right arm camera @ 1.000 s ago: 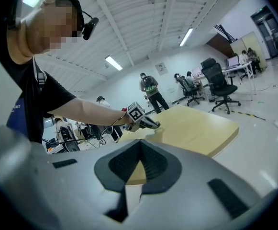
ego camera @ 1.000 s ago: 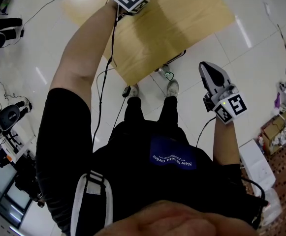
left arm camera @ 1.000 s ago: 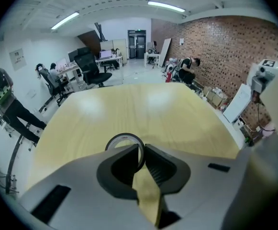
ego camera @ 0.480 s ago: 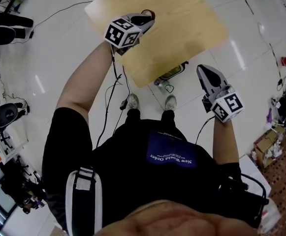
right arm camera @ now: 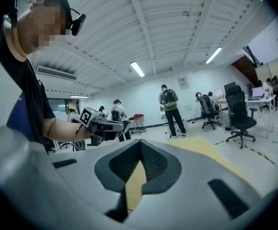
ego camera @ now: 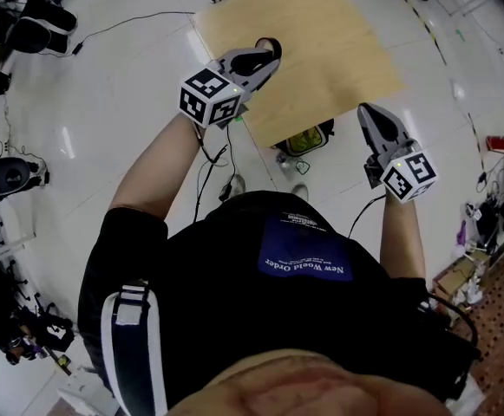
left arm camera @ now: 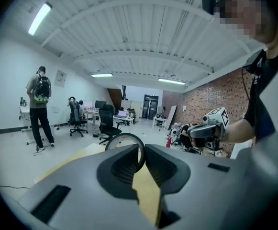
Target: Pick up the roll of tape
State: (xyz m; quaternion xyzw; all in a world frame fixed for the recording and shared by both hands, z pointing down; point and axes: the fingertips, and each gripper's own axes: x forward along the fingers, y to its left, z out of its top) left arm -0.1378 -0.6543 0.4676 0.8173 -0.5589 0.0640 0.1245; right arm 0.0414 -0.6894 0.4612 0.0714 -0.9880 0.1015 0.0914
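The roll of tape [left arm camera: 123, 142] is a thin dark ring, upright between the jaws of my left gripper [left arm camera: 141, 153], which is shut on the ring's right rim. In the head view the left gripper [ego camera: 262, 59] hangs in the air over the near part of the tan tabletop [ego camera: 321, 33], with the tape [ego camera: 273, 43] at its tips. My right gripper [ego camera: 369, 111] is raised past the table's right corner; its jaws are shut with nothing in them, as the right gripper view shows [right arm camera: 139, 146]. Each gripper sees the other: the right gripper [left arm camera: 202, 131], the left gripper [right arm camera: 109, 125].
A person with a backpack [left arm camera: 39, 107] stands far across the room, near desks and office chairs [left arm camera: 106, 123]. A green object [ego camera: 302, 139] and cables lie on the floor under the table's near corner. Boxes and clutter [ego camera: 464, 271] line the right side by a brick wall.
Both grippers have risen. The left one has lifted off the far part of the table and come nearer with the tape in its jaws. The right one has moved up slightly.
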